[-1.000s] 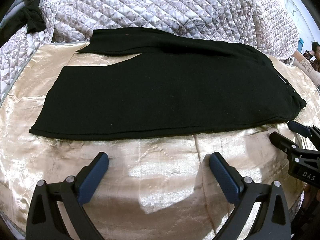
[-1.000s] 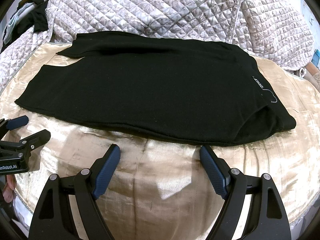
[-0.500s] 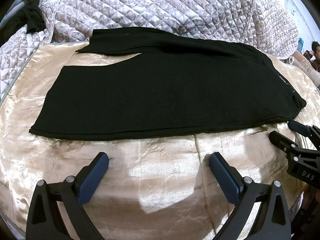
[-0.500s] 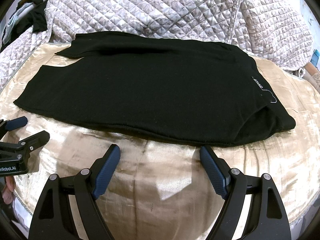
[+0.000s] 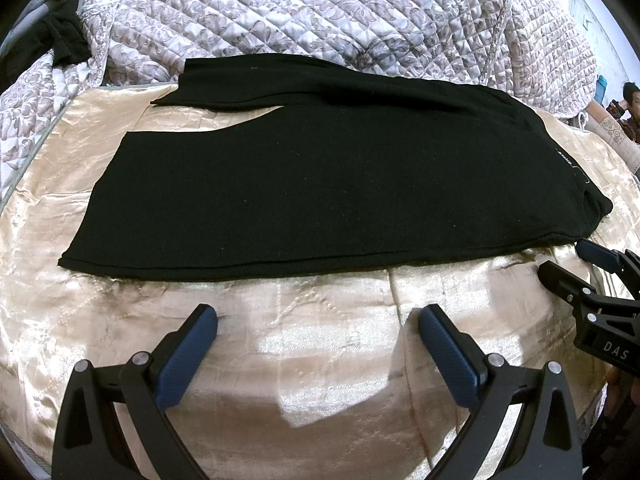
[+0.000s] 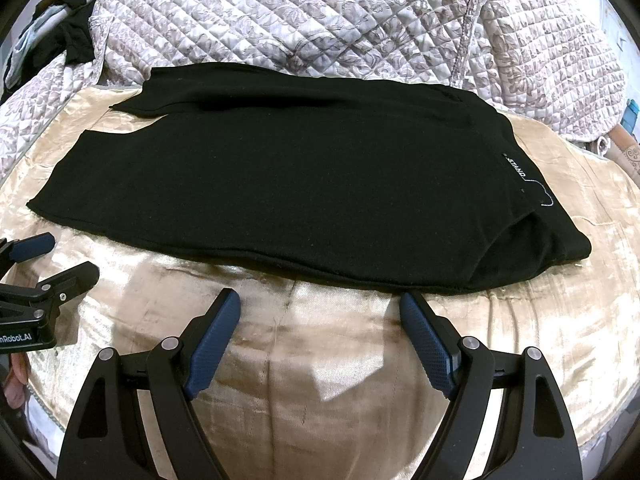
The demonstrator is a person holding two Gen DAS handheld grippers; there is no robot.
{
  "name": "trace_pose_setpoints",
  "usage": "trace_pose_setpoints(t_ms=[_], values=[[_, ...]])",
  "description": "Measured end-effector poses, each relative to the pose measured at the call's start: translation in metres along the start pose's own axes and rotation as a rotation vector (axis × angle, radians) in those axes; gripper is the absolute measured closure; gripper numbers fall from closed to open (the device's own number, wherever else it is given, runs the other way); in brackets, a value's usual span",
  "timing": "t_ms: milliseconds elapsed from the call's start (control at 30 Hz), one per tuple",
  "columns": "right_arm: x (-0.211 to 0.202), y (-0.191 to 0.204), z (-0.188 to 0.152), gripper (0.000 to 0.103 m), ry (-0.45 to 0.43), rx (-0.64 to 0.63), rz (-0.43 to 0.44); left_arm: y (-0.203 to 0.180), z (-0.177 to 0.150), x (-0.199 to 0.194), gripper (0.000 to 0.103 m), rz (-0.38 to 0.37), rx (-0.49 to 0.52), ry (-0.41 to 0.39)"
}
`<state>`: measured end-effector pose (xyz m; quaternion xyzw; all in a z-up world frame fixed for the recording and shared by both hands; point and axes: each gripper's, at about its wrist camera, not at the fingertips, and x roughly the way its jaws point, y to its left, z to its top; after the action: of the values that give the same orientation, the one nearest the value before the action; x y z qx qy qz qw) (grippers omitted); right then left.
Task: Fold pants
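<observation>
Black pants (image 5: 320,184) lie flat on a gold satin bedspread (image 5: 304,344), legs to the left, waistband with a small white label to the right; they also show in the right wrist view (image 6: 288,184). The far leg pokes out at the back left. My left gripper (image 5: 318,316) is open and empty, hovering over the bedspread just short of the pants' near edge. My right gripper (image 6: 320,304) is open and empty, its fingertips close to the near edge by the waist end. Each gripper shows in the other's view, the right one (image 5: 568,264) and the left one (image 6: 60,256).
A quilted floral blanket (image 5: 320,20) is piled behind the pants. Dark clothing (image 5: 60,40) lies at the back left. A person (image 5: 628,100) sits at the far right. The bedspread's front edge (image 6: 48,412) drops off near the grippers.
</observation>
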<state>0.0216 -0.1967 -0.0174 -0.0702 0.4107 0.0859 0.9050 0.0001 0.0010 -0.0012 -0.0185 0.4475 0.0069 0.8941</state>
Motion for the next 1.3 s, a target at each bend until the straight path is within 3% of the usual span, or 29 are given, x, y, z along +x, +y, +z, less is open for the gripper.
trace_pose_setpoints(t_ms=[1300], values=[[-0.001,0.000,-0.001,0.021,-0.010,-0.005,-0.003,0.000,-0.001,0.000,0.000,0.004,0.002,0.001]])
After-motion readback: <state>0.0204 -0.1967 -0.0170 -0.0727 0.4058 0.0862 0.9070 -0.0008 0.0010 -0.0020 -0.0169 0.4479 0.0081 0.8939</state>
